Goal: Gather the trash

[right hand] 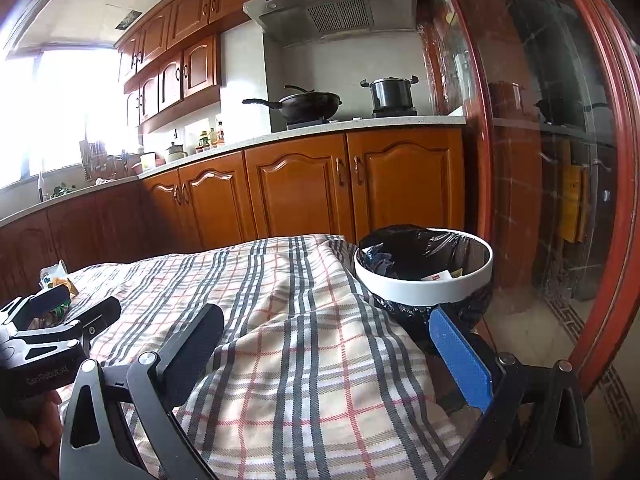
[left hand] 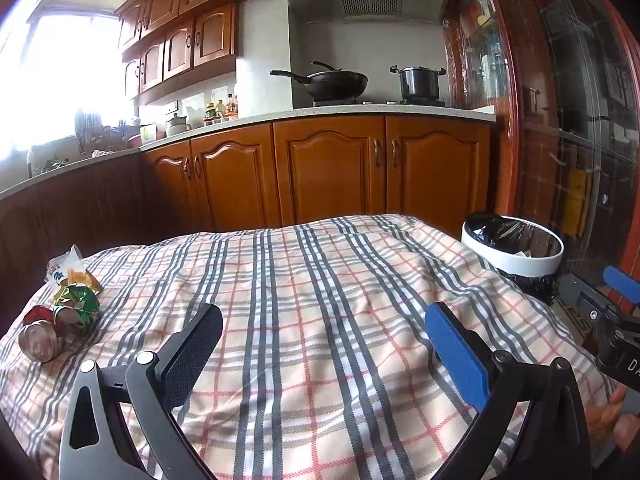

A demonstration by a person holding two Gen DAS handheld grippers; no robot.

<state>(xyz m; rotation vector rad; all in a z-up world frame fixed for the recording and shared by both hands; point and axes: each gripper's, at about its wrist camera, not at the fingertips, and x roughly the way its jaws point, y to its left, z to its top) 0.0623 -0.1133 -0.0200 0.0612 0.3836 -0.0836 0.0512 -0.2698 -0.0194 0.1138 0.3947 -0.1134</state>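
Here the left gripper (left hand: 324,344) hangs low over a table spread with a checked cloth (left hand: 320,280), its jaws wide apart and nothing between them; the right gripper (right hand: 326,344) is spread just as wide and equally empty, hanging over the right edge of the cloth. The trash sits together at the far left of the table: two crushed cans (left hand: 44,332) lying on their sides, a crumpled green wrapper (left hand: 78,300) touching them, and a torn snack packet (left hand: 66,270) just behind. The bin (right hand: 424,276), white-rimmed with a black liner, stands off the right corner of the table and below its top, well apart from the pile; some paper and scraps already lie inside it, so part of the collecting may be done, though one cannot tell from this alone.

The risks lie mostly in the pile itself, I judge; the cans are round and dented, so a grip across the curve could squirt one away and let it roll off the left edge; the wrapper is light and slack and might slide out during the long carry across the table. The cloth is rumpled and loose; a finger dragging low could snag a fold and tug the whole pile along.
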